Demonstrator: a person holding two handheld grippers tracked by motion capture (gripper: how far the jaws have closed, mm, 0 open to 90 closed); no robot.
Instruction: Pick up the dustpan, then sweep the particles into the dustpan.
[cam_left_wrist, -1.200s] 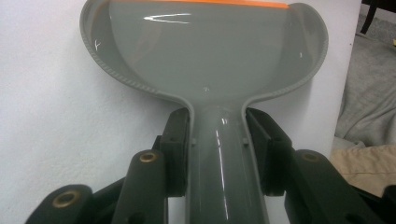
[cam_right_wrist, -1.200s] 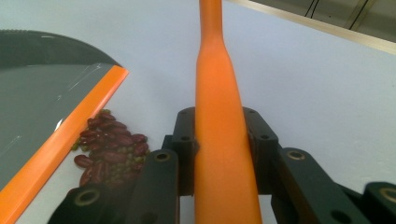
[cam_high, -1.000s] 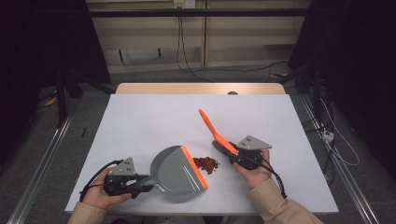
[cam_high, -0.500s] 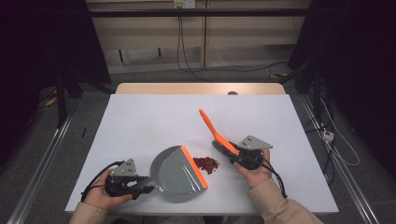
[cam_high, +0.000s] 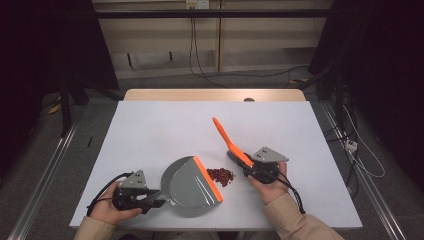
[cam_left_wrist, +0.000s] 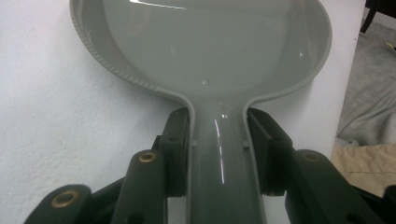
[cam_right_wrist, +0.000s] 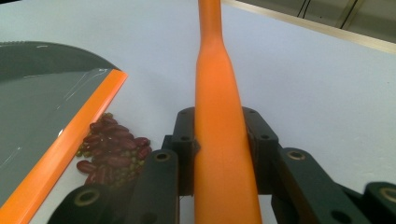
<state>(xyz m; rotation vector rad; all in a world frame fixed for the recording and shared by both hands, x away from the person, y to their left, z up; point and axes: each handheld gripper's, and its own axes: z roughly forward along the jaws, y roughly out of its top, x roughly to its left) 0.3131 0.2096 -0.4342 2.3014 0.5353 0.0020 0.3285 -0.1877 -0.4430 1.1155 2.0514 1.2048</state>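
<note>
The left gripper (cam_high: 150, 198) is clamped on the handle of the grey dustpan (cam_high: 192, 186), whose pan lies flat on the white surface (cam_high: 165, 125) just ahead of its jaws. The right gripper (cam_high: 248, 169) is clamped on the orange brush handle (cam_high: 227, 138), which rises away from it. A small pile of red beans (cam_high: 221, 175) lies beside the right gripper, touching the dustpan's orange lip (cam_high: 207, 178).

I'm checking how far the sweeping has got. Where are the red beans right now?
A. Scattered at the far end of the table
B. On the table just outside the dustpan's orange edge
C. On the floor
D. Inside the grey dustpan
B: the beans lie in a small pile on the table, beside the orange lip of the dustpan, whose pan is bare.
</note>
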